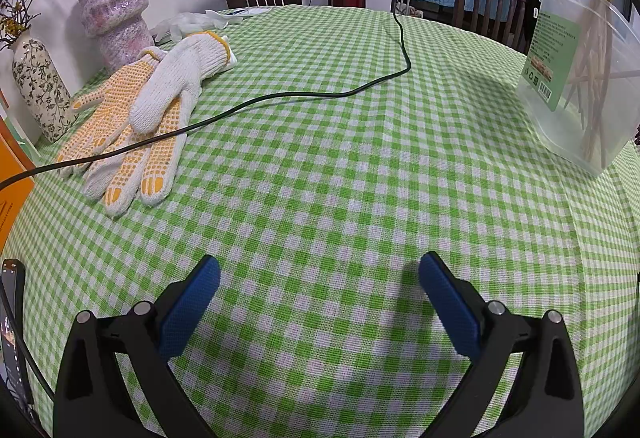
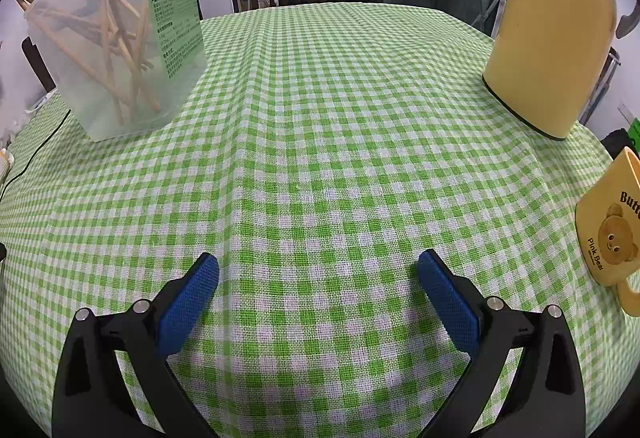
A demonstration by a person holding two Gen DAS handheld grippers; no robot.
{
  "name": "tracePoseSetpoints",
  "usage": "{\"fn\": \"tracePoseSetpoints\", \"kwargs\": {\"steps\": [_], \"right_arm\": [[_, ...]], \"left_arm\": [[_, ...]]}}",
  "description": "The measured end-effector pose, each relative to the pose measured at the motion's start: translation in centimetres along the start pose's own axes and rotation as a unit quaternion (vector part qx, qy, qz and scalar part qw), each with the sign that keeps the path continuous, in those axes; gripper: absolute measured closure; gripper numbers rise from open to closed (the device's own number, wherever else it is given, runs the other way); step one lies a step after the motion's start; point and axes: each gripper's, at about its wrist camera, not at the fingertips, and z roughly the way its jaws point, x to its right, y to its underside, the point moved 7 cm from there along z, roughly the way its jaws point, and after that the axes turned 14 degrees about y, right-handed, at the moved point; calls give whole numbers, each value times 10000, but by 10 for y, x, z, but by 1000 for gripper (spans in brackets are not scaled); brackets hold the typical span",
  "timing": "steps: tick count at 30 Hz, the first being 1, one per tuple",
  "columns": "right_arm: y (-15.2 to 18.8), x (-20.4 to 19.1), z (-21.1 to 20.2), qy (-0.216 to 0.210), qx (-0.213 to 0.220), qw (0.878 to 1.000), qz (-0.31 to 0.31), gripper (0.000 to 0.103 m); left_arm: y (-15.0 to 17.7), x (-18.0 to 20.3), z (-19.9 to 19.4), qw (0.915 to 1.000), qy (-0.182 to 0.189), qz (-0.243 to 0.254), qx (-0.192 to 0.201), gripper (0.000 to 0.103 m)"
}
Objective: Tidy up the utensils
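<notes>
A clear plastic tub (image 1: 580,78) with a green label stands at the right of the left wrist view; several wooden chopsticks (image 1: 596,70) lean inside it. The same tub (image 2: 116,50) sits at the far left of the right wrist view, with the chopsticks (image 2: 108,42) crossed inside. My left gripper (image 1: 320,270) hovers open over bare checked cloth, nothing between its blue pads. My right gripper (image 2: 318,268) is open too, over the cloth, well short of the tub.
A pair of dotted work gloves (image 1: 136,118) lies at left with a black cable (image 1: 280,98) across them, beside two vases (image 1: 116,2). A yellow kettle (image 2: 556,34) and a yellow bear mug (image 2: 612,234) stand at right. Chairs ring the table's far edge.
</notes>
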Motion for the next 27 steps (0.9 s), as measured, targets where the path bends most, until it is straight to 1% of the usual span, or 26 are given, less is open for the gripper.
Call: {"fn": "tracePoseSetpoints", "kwargs": {"steps": [27], "right_arm": [[0, 0, 0, -3, 1, 10000, -4, 7]], "left_arm": [[0, 0, -2, 10000, -23, -16, 3, 6]]}}
